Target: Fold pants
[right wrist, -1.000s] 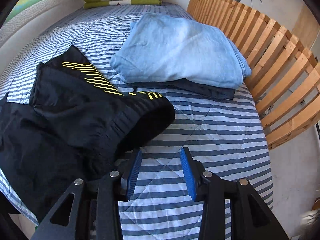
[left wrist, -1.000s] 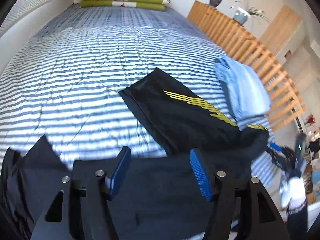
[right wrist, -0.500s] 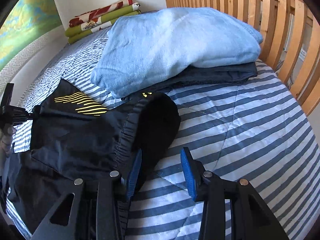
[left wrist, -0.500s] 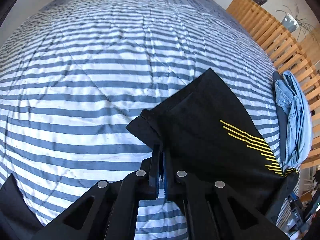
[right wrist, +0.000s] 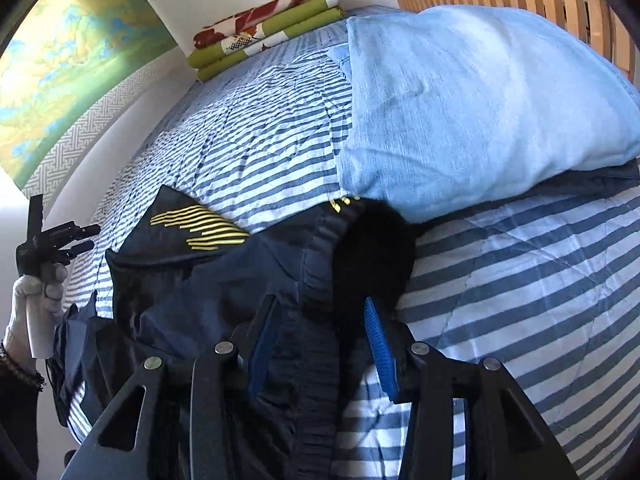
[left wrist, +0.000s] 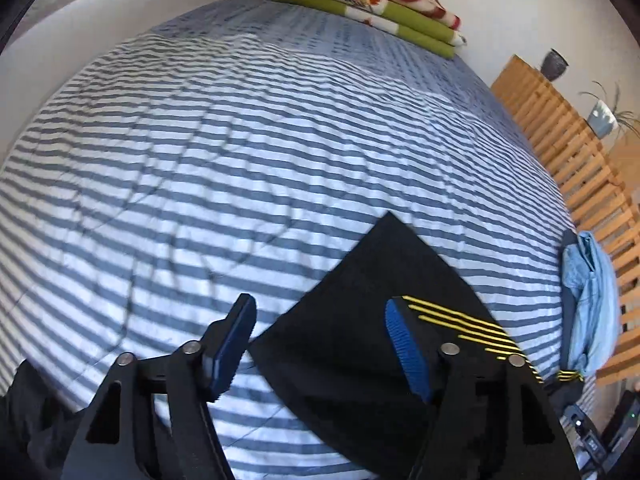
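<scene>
Black pants (left wrist: 360, 320) with yellow stripes lie on the striped bedspread (left wrist: 240, 160). In the left wrist view their folded leg end lies flat under my left gripper (left wrist: 320, 312). Its jaws are opening wide and press on nothing; one finger hangs over the cloth, the other over the bedspread. In the right wrist view the pants' gathered waistband (right wrist: 320, 280) runs between the fingers of my right gripper (right wrist: 320, 312). Those jaws are opening too, and the pads do not squeeze the cloth. The left gripper (right wrist: 60, 240) shows at the far left, held by a gloved hand (right wrist: 32, 304).
A folded light-blue garment (right wrist: 480, 100) on a darker one sits beside the waistband, against a wooden slatted rail (left wrist: 580, 168). Folded green and red blankets (left wrist: 368, 0) lie at the far end of the bed. More dark cloth (left wrist: 24, 408) lies at the near left edge.
My left gripper was shut on the leg's edge half a second ago; it has let go and opened, and the leg lies flat. My right gripper moved left over the waistband.
</scene>
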